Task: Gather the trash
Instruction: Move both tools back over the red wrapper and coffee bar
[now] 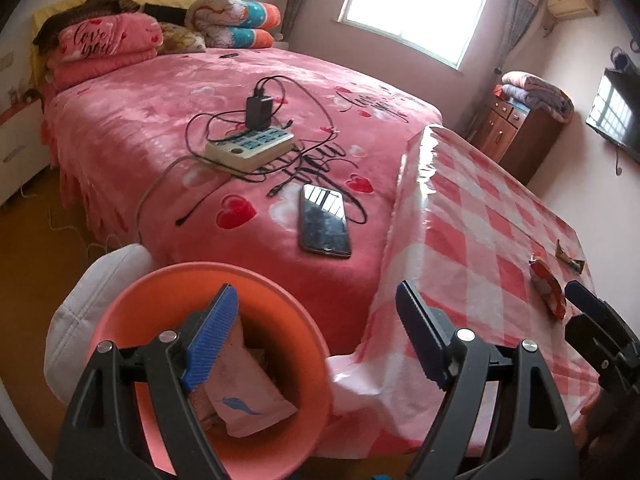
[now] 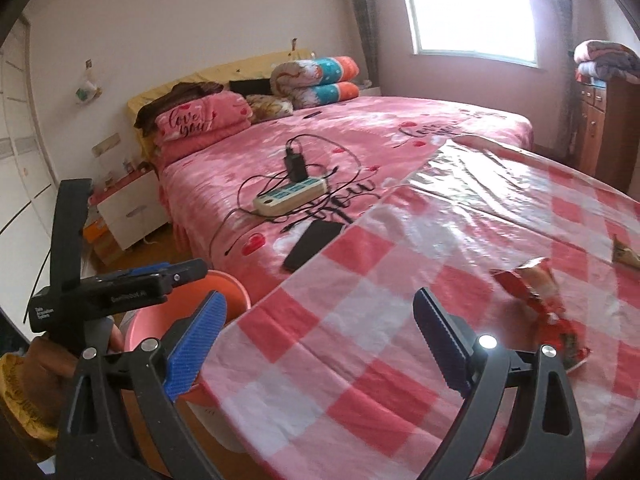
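A salmon-pink bin (image 1: 160, 292) stands on the floor between bed and table, with a pink-white packet (image 1: 244, 396) inside. My left gripper (image 1: 316, 340) is open and empty, its left finger over the bin. A red snack wrapper (image 1: 546, 286) and a small tan wrapper (image 1: 570, 258) lie on the checkered table. In the right wrist view, my right gripper (image 2: 320, 348) is open and empty above the table, left of the red wrapper (image 2: 540, 300); the tan wrapper (image 2: 624, 254) lies farther right. The bin (image 2: 228, 292) and the left gripper (image 2: 160, 272) show at left.
The table (image 2: 360, 320) has a glossy pink-and-white checkered cloth. The bed (image 1: 160, 128) beside it holds a phone (image 1: 324, 220), a power strip (image 1: 248, 148) with charger and cables, and folded blankets. A white cushion (image 1: 88, 304) lies by the bin. A wooden cabinet (image 1: 516, 132) stands behind.
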`<state>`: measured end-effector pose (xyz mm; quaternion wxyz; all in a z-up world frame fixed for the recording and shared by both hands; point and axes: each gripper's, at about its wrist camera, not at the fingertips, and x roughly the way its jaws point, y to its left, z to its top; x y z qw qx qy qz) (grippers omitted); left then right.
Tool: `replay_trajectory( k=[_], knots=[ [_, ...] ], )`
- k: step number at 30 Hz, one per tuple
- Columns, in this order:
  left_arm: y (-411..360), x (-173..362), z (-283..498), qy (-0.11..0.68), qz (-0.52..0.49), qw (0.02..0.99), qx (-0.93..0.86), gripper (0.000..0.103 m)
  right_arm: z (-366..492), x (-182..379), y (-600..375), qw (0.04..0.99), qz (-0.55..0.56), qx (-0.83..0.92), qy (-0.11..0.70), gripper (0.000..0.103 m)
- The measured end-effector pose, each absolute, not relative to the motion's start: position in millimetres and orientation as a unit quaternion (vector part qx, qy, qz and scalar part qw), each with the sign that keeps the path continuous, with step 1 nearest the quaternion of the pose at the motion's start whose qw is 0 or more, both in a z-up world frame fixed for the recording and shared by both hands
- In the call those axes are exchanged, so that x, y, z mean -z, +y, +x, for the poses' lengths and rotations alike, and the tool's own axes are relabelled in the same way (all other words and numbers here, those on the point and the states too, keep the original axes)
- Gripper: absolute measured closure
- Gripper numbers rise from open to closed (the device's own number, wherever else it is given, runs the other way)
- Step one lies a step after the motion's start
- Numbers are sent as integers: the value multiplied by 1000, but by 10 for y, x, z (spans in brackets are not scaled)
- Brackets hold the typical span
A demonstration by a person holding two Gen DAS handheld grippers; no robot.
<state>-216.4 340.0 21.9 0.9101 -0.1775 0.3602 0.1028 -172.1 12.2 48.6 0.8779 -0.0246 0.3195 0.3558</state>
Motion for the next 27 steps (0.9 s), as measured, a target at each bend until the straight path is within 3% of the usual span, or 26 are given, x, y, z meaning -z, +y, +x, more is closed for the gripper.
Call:
replay_trajectory(
  k=[27],
  knots=[
    [2131, -460, -1646, 403, -122, 907, -5, 21, -1408, -534, -1104, 913, 49, -275, 297, 9]
  ],
)
